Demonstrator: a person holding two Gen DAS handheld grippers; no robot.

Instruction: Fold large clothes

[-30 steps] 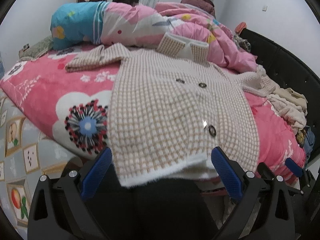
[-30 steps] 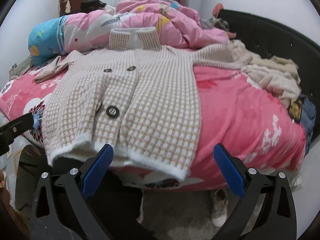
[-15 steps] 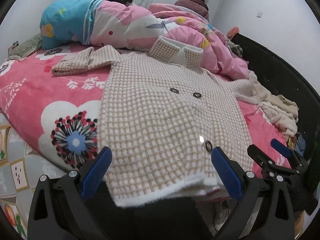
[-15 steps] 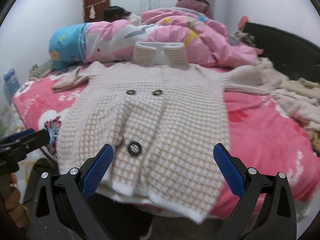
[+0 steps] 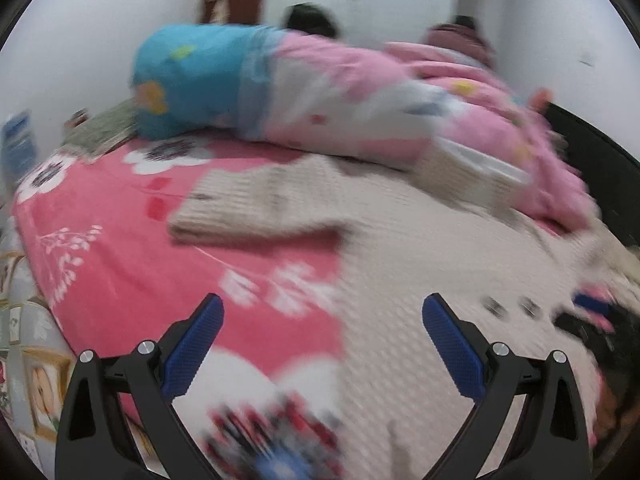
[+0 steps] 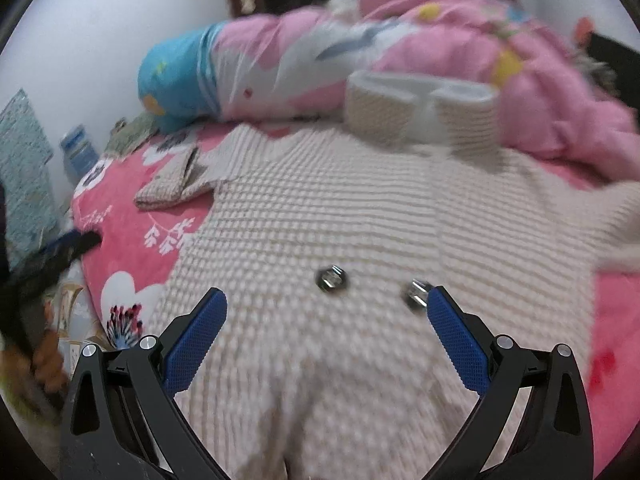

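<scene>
A beige checked knit cardigan [image 6: 320, 240] lies flat, front up, on the pink flowered bed. Its collar [image 6: 420, 108] rests against the rolled quilt, and two dark buttons [image 6: 331, 278] show near its middle. Its left sleeve [image 5: 256, 208] stretches out over the sheet. My left gripper [image 5: 322, 316] is open, hovering over the cardigan's left edge and the sheet, short of the sleeve. My right gripper [image 6: 326, 312] is open above the cardigan's chest, just short of the buttons. Neither holds anything. Both views are motion-blurred.
A rolled pink and blue quilt [image 5: 280, 92] lies across the back of the bed [image 5: 104, 264]. A dark bed frame [image 5: 592, 152] runs along the right. The other gripper [image 6: 52, 256] shows at the left edge of the right wrist view. Tiled floor [image 5: 24, 360] lies to the left.
Both grippers have moved forward from the cardigan's hem over the bed. The left one has swung towards the left sleeve, the right one up to the top buttons. Both stay open.
</scene>
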